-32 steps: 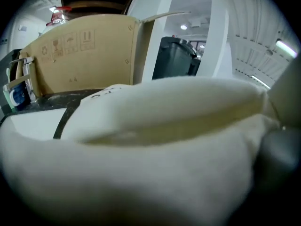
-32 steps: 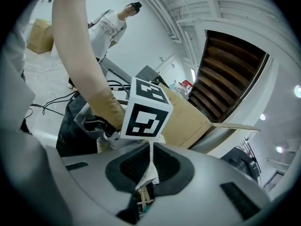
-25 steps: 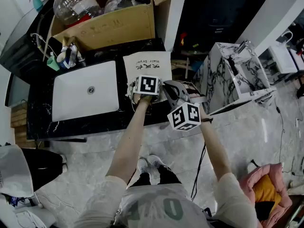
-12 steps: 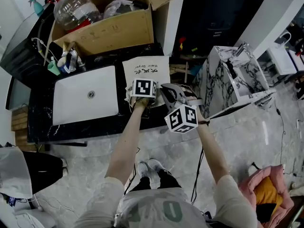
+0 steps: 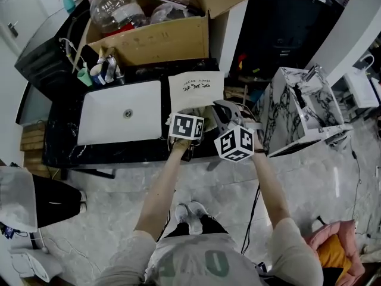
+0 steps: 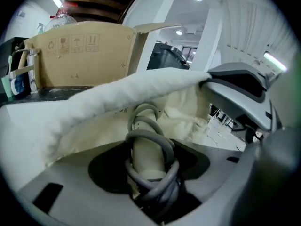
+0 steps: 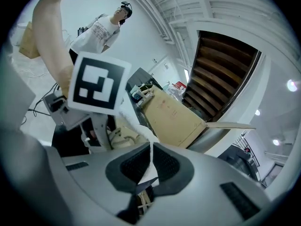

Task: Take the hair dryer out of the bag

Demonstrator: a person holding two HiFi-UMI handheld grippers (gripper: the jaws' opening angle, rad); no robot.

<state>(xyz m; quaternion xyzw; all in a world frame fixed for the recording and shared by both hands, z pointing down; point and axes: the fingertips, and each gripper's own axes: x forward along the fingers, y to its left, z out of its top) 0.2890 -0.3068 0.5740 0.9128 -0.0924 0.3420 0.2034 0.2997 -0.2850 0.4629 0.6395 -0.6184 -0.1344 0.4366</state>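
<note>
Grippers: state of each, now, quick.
Left gripper: jaws have just been closing; it grips the hair dryer by its cord-wrapped handle.
Right gripper: shut on the bag edge.

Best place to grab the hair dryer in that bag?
Its cord-wrapped handle, end-on through the mouth of the bag: it points out at the opening. The left gripper has just been closing its jaws onto it; the right gripper pinches the bag edge.
</note>
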